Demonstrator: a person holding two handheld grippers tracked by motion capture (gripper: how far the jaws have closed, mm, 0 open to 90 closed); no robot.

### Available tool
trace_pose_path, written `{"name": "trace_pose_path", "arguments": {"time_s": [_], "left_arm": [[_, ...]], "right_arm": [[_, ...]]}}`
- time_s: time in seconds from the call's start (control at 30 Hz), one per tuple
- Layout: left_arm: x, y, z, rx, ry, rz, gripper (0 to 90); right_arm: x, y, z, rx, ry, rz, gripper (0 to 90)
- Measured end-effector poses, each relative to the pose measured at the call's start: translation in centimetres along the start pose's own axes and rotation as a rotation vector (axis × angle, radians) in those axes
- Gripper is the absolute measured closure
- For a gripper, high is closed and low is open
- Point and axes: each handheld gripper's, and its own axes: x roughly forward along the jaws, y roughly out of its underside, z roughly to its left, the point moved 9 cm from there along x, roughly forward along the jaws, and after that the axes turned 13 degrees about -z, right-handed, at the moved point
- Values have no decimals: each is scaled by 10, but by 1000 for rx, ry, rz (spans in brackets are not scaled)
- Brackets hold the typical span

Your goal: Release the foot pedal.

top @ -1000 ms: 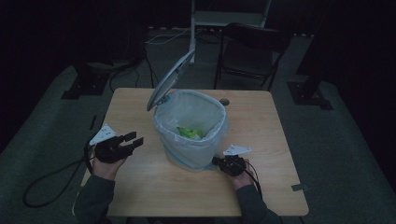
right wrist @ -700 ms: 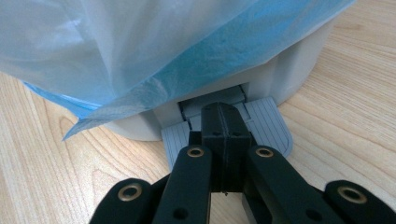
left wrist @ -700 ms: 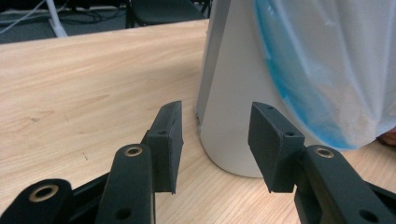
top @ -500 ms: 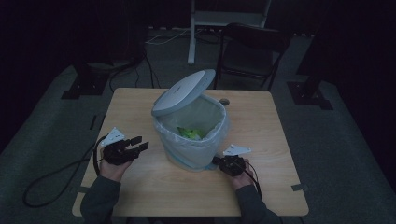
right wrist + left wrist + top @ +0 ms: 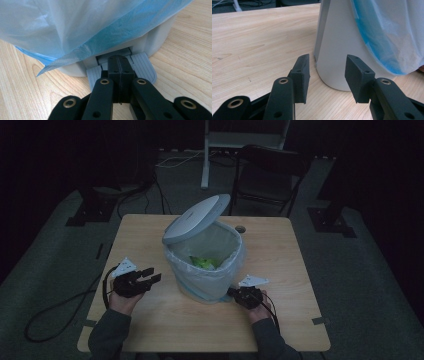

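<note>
Fig.: pedal-bin w/ liner, two hand-held grippers at table.

R gripper (image 5: 119,65): jaws pressed together, nothing between them; tips rest on the grey pedal (image 5: 143,67) at the bin's foot, by the look pressing it down. In high view R gripper (image 5: 243,296) sits touching the bin's near-right base, toward the table's front edge.

L gripper (image 5: 327,75): jaws wide apart, holding nothing; points at the bin's white wall, near but not touching. In high view L gripper (image 5: 141,279) lies left of the bin, toward the table's left edge.

Bin (image 5: 205,270): stands mid-table, slightly front of centre. Blue-white liner (image 5: 75,30) folded over rim, hanging down outside. Lid (image 5: 196,218) tilted part-open over the back-left rim. Green item (image 5: 204,263) lies inside.

Progress (judged): item is in the bin, so dropping-in looks done; lid half up. Left to do: prob. let the pedal go so the lid seats, then pull both grippers clear.

Surroundings: table (image 5: 150,330) otherwise bare; small dark hole (image 5: 241,228) near back edge. Chair (image 5: 270,175) and stand on the floor behind; cable (image 5: 60,310) trails off left side.

Obstacles: liner skirt hangs low over the pedal and could snag R jaws. Nothing blocks L gripper.
</note>
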Motion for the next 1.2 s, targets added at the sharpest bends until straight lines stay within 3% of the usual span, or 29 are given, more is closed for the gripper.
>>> {"name": "trace_pose_path", "arguments": {"time_s": [0.4,0.57,0.73,0.9,1.2], "left_arm": [[4,7,2,-5,-7,14,555],[6,9,2,-15,-6,11,555],[5,9,4,-18,-14,6,551],[3,11,8,-32,-27,3,542],[4,19,12,-51,-45,2,540]], "right_arm": [[-3,-2,1,-15,16,1,900],[-8,-9,2,-10,10,-33,900],[-13,-11,-1,-28,43,-36,899],[-23,-18,-11,-16,82,-77,899],[-35,-19,-29,4,138,-91,899]]}}
